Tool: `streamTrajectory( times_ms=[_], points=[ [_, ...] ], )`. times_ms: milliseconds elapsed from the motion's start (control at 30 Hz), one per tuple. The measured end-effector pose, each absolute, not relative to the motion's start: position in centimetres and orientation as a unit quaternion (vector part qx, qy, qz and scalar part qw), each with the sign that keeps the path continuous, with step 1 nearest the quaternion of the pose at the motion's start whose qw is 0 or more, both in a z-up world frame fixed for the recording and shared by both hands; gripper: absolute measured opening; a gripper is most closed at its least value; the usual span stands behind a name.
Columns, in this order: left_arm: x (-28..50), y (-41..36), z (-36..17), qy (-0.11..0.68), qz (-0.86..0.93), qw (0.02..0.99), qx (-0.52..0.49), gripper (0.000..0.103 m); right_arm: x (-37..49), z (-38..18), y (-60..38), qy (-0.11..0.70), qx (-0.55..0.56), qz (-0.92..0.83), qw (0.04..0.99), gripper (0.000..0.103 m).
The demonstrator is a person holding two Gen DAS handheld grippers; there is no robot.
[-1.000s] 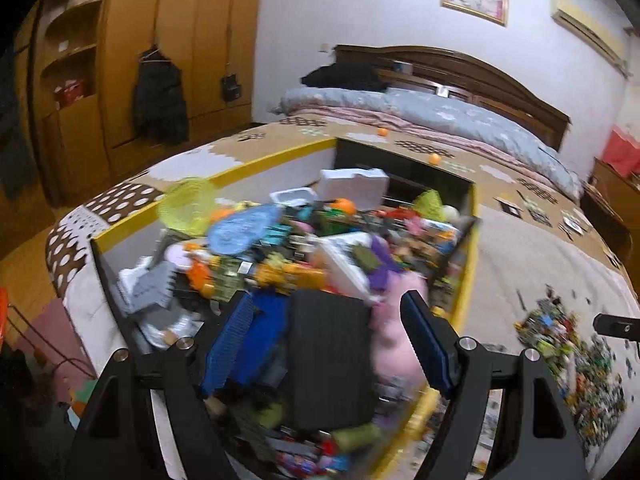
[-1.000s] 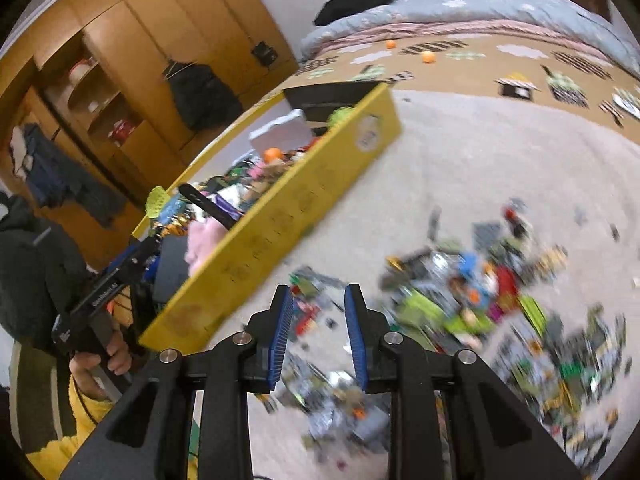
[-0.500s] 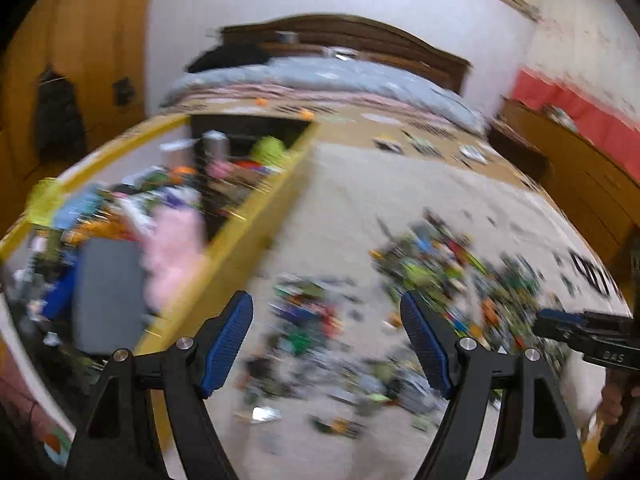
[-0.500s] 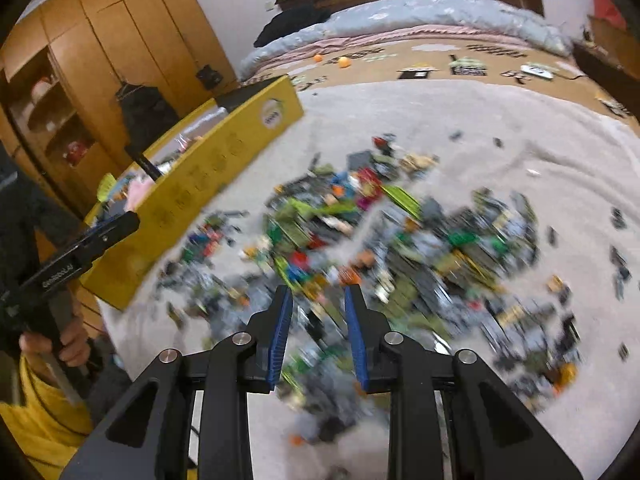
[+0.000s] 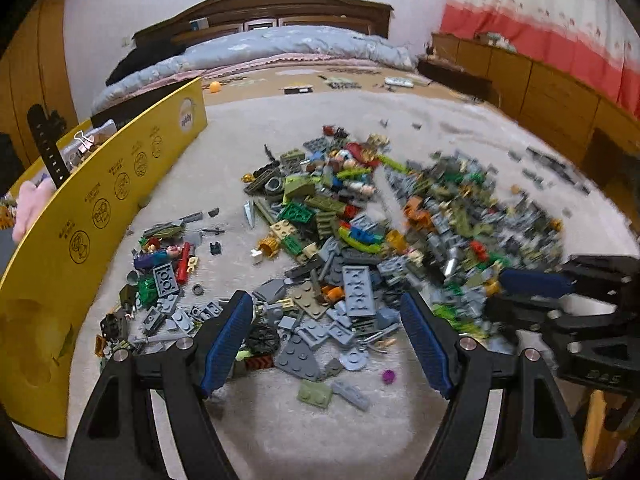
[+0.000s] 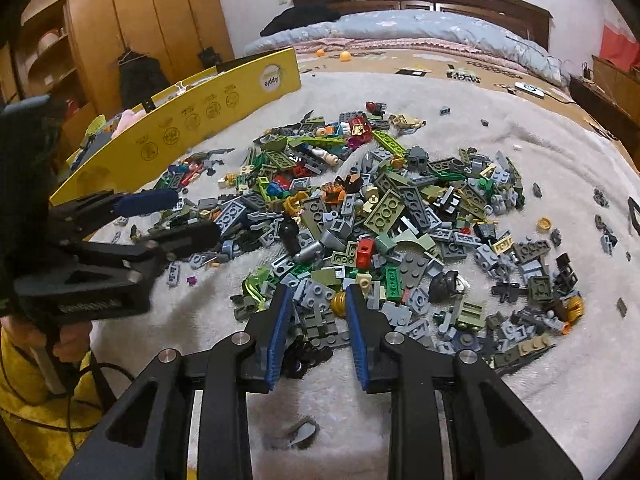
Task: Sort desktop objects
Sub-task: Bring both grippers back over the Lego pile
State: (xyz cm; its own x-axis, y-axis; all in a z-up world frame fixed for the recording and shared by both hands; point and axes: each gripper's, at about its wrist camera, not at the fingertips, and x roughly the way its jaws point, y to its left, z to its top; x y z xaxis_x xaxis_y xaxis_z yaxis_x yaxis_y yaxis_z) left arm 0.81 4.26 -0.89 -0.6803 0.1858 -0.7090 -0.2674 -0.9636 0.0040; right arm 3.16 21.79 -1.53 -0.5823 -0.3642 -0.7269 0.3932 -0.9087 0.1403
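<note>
Hovering over a heap of toy bricks [image 6: 400, 220] on a pale fleecy blanket [image 6: 520, 400], both hand-held grippers point down at the pile. The left hand-held gripper [image 5: 326, 320] has its blue pads spread wide apart, with grey plates [image 5: 360, 288] and a black wheel [image 5: 262, 338] lying loose below the gap; nothing is between the pads. The right hand-held gripper [image 6: 316, 320] has its jaws narrow and opening, above small grey bricks and just beside a gold piece [image 6: 339, 303]; it grips nothing. A yellow box [image 6: 180, 136] stands along the left of the heap, toys showing over its wall. A purple bead [image 5: 389, 376] lies apart at the heap's near edge. Beyond the blanket lies a bed [image 5: 280, 48] with a grey quilt.
</note>
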Motion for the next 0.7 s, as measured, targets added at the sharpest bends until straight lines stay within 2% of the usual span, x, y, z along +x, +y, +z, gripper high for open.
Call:
streamTrajectory(
  times_ms=[133, 267, 333, 500, 567, 700],
  points=[
    [0.2, 3.3, -1.4, 0.061, 0.919, 0.086, -0.38, 0.077, 3.0, -2.0, 22.3, 0.004, 0.398, -0.893, 0.212, 0.036],
    [-0.3, 1.4, -1.3, 0.061, 0.924, 0.038, -0.375, 0.077, 2.8, -2.5, 22.9, -0.023, 0.393, -0.893, 0.22, 0.037],
    [-0.5, 0.6, -1.2, 0.057, 0.925, 0.025, -0.374, 0.077, 2.8, -2.8, 23.2, -0.038, 0.388, -0.893, 0.223, 0.041],
    [0.4, 0.4, -0.7, 0.009, 0.924, 0.057, -0.377, 0.077, 3.0, -3.3, 22.8, -0.035, 0.379, -0.894, 0.235, 0.052],
    [0.8, 1.2, -0.6, -0.005, 0.923, 0.073, -0.377, 0.077, 3.1, -3.3, 22.6, -0.026, 0.374, -0.897, 0.235, 0.053],
    [0.6, 4.2, -1.1, 0.057, 0.923, 0.08, -0.373, 0.077, 3.2, -3.5, 23.0, -0.037, 0.368, -0.897, 0.24, 0.053]
  ],
)
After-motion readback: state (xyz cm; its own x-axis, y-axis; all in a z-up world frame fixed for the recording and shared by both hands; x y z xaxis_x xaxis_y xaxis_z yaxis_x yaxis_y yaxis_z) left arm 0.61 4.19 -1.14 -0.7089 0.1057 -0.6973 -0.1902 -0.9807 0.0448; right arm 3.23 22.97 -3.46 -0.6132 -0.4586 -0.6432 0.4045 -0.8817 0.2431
